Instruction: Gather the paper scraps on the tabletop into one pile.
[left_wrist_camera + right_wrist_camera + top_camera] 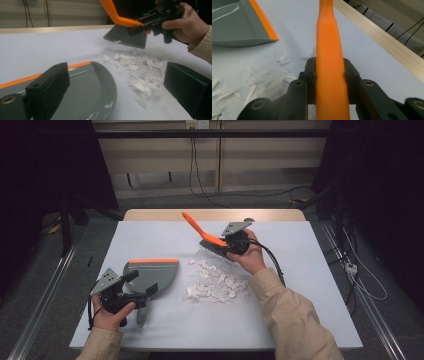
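Orange-handled brush [206, 237] sits clamped in my right gripper [231, 243] above white paper scraps [216, 281]; my left gripper [134, 287] gapes beside the grey dustpan [159, 271].

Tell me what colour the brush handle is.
Orange; the brush handle shows best in the right gripper view.

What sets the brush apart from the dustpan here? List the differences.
The brush is held off the table, shut in the right gripper; the dustpan lies flat on the white table cover. The brush has dark bristles and an orange handle; the dustpan is a grey scoop with an orange lip. Both are grey and orange.
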Tool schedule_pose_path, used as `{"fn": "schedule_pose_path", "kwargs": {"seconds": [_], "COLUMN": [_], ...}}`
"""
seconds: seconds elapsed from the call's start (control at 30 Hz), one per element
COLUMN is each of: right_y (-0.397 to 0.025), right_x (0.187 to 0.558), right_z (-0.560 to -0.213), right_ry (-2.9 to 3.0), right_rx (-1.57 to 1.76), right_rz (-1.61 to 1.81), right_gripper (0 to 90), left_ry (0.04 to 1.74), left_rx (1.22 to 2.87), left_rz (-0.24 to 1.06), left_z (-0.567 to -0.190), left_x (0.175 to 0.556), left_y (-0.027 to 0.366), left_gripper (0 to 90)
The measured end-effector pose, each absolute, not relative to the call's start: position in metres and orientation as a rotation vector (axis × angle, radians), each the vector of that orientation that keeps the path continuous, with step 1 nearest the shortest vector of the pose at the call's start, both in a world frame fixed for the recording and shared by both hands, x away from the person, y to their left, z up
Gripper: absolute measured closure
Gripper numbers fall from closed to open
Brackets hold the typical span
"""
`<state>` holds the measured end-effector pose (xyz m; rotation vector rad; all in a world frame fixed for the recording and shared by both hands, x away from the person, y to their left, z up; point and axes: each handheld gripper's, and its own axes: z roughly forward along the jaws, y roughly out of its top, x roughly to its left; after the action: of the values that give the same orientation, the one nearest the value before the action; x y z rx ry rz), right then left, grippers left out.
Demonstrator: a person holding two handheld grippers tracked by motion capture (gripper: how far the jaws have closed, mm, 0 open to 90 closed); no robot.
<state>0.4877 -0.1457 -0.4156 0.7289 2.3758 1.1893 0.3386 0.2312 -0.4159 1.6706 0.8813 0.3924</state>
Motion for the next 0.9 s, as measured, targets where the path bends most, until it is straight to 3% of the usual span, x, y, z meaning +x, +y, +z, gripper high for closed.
{"fn": "schedule_pose_path", "kwargs": {"seconds": [0.43, 0.9], "right_y": [-0.117, -0.124], "right_x": [0.518, 0.473], "right_z": [-0.433, -0.425], "right_ry": [2.421, 2.616], "right_rx": [0.625, 0.343], "right_rz": [1.078, 1.076], "right_gripper": [71.8, 71.8], "left_ry": [0.906, 0.907], "left_rx": [1.650, 1.643], "left_rz": [0.399, 0.406], "left_z": [-0.416, -0.414], "left_x": [0.338, 0.339], "left_y": [0.236, 0.245], "left_gripper": [6.1, 6.1]}}
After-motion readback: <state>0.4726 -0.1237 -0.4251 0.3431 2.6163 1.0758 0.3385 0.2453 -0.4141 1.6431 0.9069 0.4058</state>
